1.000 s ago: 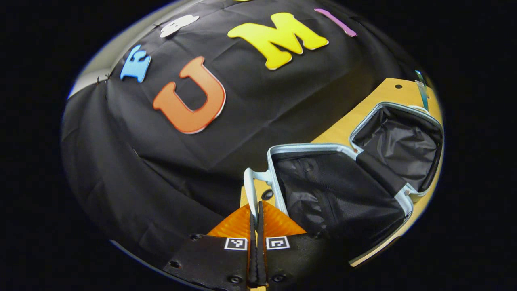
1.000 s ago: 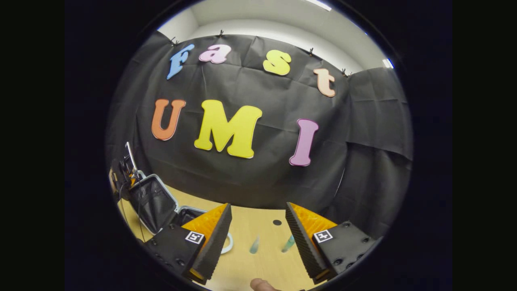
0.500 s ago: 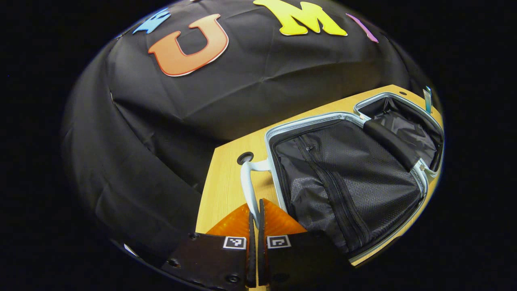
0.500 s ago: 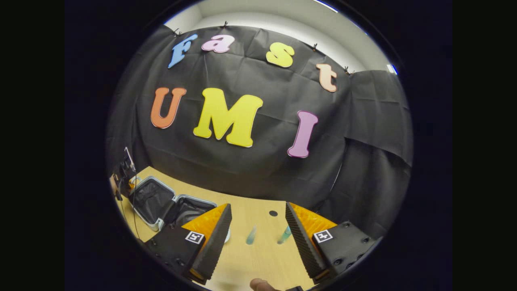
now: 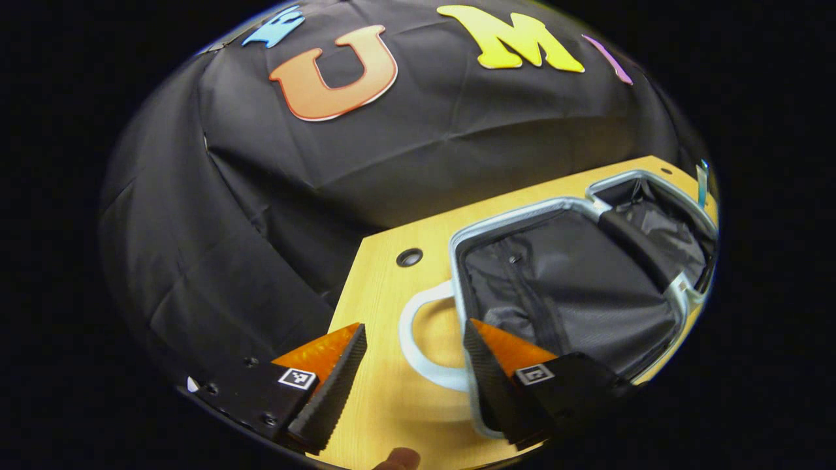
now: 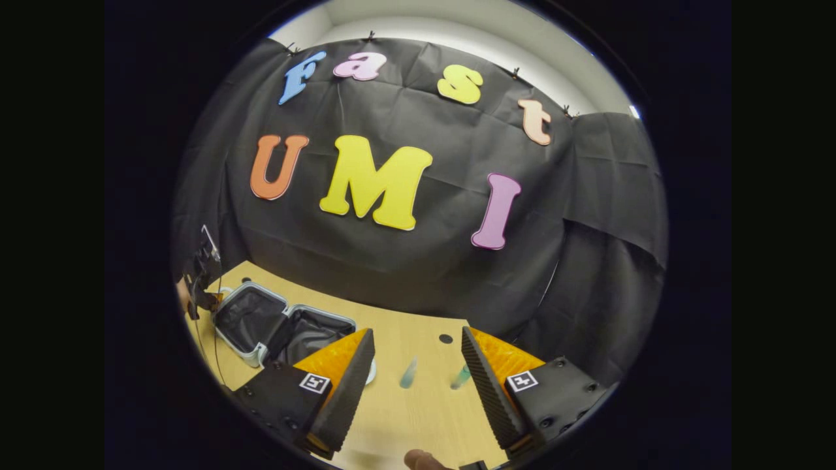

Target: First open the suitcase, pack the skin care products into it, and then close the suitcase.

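Suitcase (image 5: 575,281) lying fully open on the worktop (image 5: 379,307), both halves flat, handle (image 5: 424,339) resting just beside the near shell. Opening step judged done; packing comes next. Left gripper (image 5: 411,372) with fingers spread wide, holding nothing, straddling the handle without touching it. Right gripper (image 6: 418,385) likewise spread and empty, hovering over two skin care bottles (image 6: 409,373) standing between its fingers farther off. Next move calls for lowering onto one bottle, pinching it, carrying it across into the open shell. Half a second earlier: left fingers pinched on the handle, now released
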